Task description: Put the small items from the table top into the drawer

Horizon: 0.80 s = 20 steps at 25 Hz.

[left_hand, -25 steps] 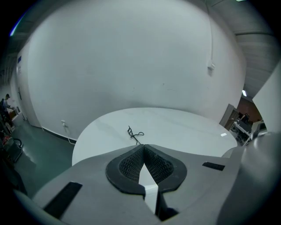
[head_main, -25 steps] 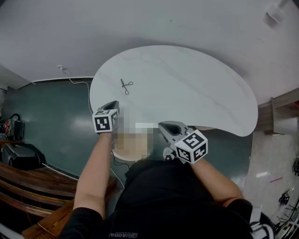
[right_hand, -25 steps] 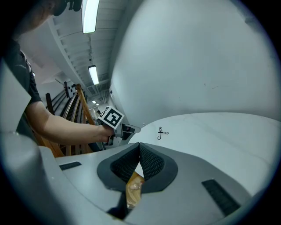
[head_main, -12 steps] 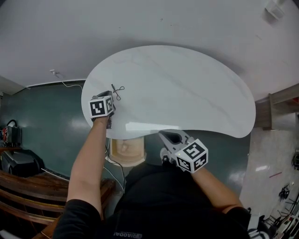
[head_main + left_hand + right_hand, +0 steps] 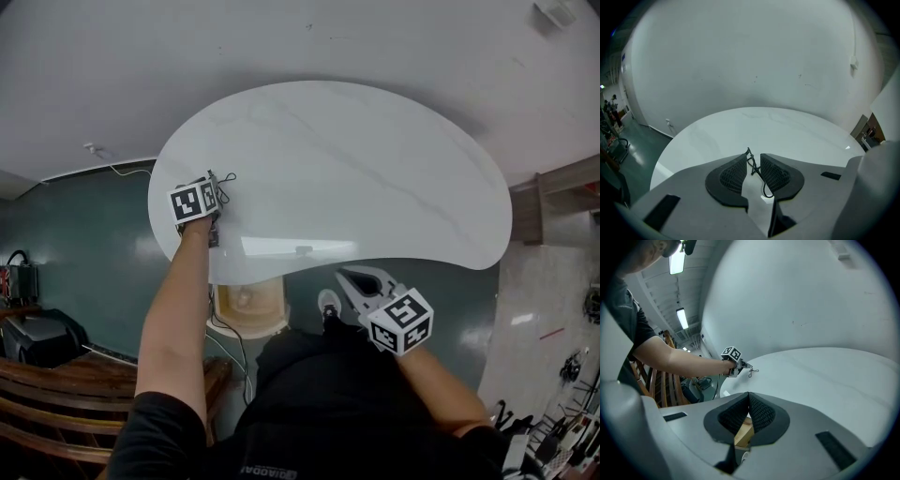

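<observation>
A small black wire tool with a loop handle (image 5: 757, 172) lies on the white oval table (image 5: 356, 169) near its left edge. My left gripper (image 5: 753, 161) reaches over that edge, and its jaws are opening with the wire tool lying in the gap between them. In the head view the left gripper (image 5: 214, 180) sits right at the tool (image 5: 226, 177). My right gripper (image 5: 349, 277) hangs shut and empty off the table's near edge. An open wooden drawer (image 5: 248, 298) shows beneath the table top, and the right gripper view catches its wood (image 5: 743, 433) below the closed jaws.
Dark green floor lies left of the table, with a cable (image 5: 112, 171) running along the wall. Wooden slats (image 5: 56, 412) stand at the lower left, and a wooden cabinet (image 5: 562, 202) stands at the right. The person's arm (image 5: 675, 357) stretches toward the table's left end.
My left gripper has travelled from the table's near edge out to the left and onto the wire tool. The right gripper has drifted slightly lower and to the right.
</observation>
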Available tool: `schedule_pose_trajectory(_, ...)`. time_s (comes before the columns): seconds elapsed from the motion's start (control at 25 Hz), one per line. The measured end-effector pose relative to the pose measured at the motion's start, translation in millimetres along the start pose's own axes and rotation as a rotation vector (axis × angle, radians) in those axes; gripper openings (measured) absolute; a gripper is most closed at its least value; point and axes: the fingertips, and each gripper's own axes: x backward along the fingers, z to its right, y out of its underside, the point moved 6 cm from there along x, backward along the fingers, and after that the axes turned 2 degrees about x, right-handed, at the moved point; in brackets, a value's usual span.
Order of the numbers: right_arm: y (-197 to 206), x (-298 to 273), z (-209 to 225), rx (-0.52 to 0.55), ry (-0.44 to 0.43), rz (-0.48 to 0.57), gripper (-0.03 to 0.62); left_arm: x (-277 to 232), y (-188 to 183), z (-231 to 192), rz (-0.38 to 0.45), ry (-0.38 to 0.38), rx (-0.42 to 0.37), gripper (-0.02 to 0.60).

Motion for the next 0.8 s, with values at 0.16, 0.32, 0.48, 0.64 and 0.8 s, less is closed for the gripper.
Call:
schedule_pose_trajectory(0.16, 4.9, 1.3, -0.8, 0.015, 0.01, -0.014, 0.0, -10.2, -1.4, -4.1, -0.007, -0.004, 0.02, 0.1)
schedule_pose_trajectory(0.32, 6.4, 6.1, -1.4, 0.01, 0.029, -0.022, 0.0, -16.5, -2.4, -6.3, -0.033, -0.014, 0.031, 0.098)
schedule_pose_trajectory(0.48, 8.8, 8.9, 2.0, 0.006, 0.048, -0.022, 0.0, -23.4, -3.1, -7.7, -0.043, -0.019, 0.056, 0.051)
schedule_pose_trajectory(0.64, 11.2, 12.1, 0.6, 0.003, 0.055, -0.023, 0.0, -19.5, -0.7, -6.4, -0.037, -0.003, 0.087, 0.035)
schedule_pose_trajectory(0.8, 9.8, 12.0, -3.1, 0.013, 0.049, -0.015, 0.0, -10.0, 1.1, -2.6, -0.024, 0.019, 0.09, 0.027)
